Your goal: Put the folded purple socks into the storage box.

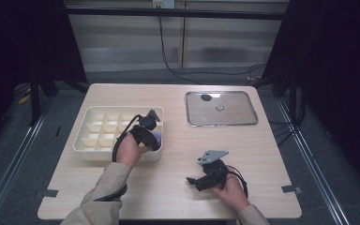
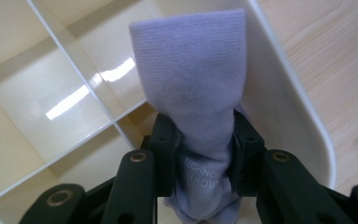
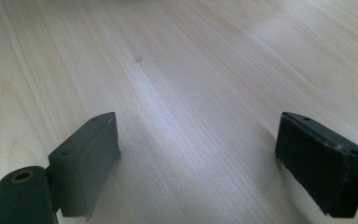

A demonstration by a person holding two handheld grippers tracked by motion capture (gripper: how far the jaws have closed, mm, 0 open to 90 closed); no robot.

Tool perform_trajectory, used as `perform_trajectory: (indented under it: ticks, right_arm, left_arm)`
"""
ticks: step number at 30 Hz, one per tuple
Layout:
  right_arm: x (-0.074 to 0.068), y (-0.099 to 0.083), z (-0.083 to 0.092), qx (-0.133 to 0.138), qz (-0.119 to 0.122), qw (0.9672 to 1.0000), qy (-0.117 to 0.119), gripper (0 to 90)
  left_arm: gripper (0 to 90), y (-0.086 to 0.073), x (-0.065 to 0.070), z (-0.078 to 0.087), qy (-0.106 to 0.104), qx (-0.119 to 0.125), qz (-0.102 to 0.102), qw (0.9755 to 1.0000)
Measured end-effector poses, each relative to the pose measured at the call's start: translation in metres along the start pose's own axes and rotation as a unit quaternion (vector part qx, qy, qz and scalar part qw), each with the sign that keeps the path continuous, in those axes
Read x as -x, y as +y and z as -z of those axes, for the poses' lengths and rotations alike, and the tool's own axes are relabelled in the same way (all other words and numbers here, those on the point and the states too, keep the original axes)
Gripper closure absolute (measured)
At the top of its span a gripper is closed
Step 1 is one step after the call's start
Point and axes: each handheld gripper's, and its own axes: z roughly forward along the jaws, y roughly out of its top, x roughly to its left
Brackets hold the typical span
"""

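Holding a lilac sock [image 2: 191,88] in my left gripper [image 2: 199,156], I have it pinched low on its folded body, and it stands up out of the jaws over the tray [image 2: 303,116], just inside the wall on the jaws' right. The pads do still press on the cloth, but I judge the hold slack, so the likeliest slip is the sock sliding out early and draping over that wall or across a divider [image 2: 81,74] instead of dropping into one cell. A second worry is the free end: it is wider than the pinched part and could catch on the rim as I lower it. My right gripper [image 3: 200,161] rests on the table [image 3: 177,65] with its jaws wide apart and nothing between them, well away from the tray, so it cannot help steady anything. Hard to read: the cell straight beneath the jaws is hidden by the sock, so I cannot tell if it is free; the white print on the sock is cut off; from above, my left hand [image 1: 130,150] covers the tray corner, with just a bit of lilac showing
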Motion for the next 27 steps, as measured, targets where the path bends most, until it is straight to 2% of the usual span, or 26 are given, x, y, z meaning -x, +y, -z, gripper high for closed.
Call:
perform_trajectory:
  ticks: [4,9,13,27]
  right_arm:
    - [0.000,0.000,0.000,0.000,0.000,1.0000,0.000,12.8]
    - [0.000,0.000,0.000,0.001,0.001,1.0000,0.000,12.8]
    - [0.000,0.000,0.000,0.001,0.002,1.0000,-0.001,12.8]
    - [0.000,0.000,0.000,0.001,0.001,1.0000,-0.001,12.8]
  left_arm:
    - [65.2,-0.001,-0.001,0.003,-0.009,0.005,0.007,0.9999]
    - [60.7,0.000,-0.001,0.007,-0.014,0.001,0.006,0.9999]
    - [58.7,0.001,0.000,0.011,-0.009,0.001,0.006,0.9999]
    - [60.2,0.005,-0.001,0.033,-0.021,0.003,0.009,0.9997]
